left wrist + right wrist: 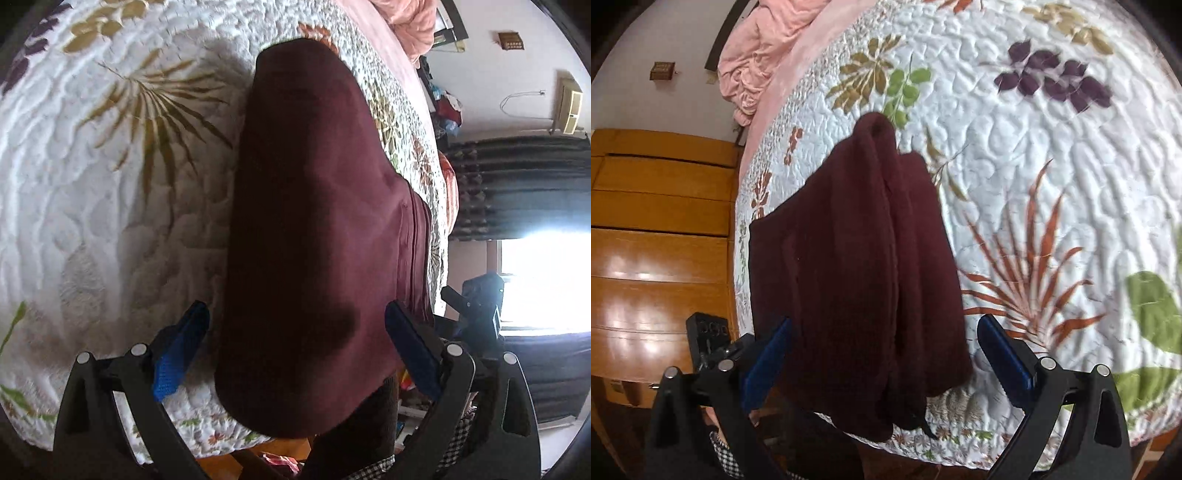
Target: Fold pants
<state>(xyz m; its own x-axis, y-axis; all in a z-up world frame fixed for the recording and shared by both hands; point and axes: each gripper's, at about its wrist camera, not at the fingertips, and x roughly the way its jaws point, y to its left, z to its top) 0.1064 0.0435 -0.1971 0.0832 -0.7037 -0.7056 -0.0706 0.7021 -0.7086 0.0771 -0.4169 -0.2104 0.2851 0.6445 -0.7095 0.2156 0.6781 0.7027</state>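
I have the maroon pants (310, 229) lying lengthwise on the quilted bedspread (96, 192), folded into a long narrow strip that runs away from me. Their near end hangs just over the near edge of the bed. From the left wrist camera my left gripper (297, 345) stands wide, its blue pads (177, 354) on either side of the cloth with nothing pressed between them. From the right wrist camera my right gripper (884, 360) is also spread to its widest, the pants (857, 266) passing between the pads (1004, 358) without being pinched.

In the right wrist view the strip's left side lies close to the bed's left edge, where a wooden cabinet (657, 236) stands just beside the bed. To the right of the pants the bedspread (1052, 177) spreads broad and flat, printed with leaves in rust, green and purple; that is where I see the open room. At the far end a pink blanket (764, 48) is bunched up.

In the left wrist view, dark curtains (524, 184) and a bright window (546, 280) lie beyond the bed's edge, and the other gripper's black body (476, 306) shows in front of the window.
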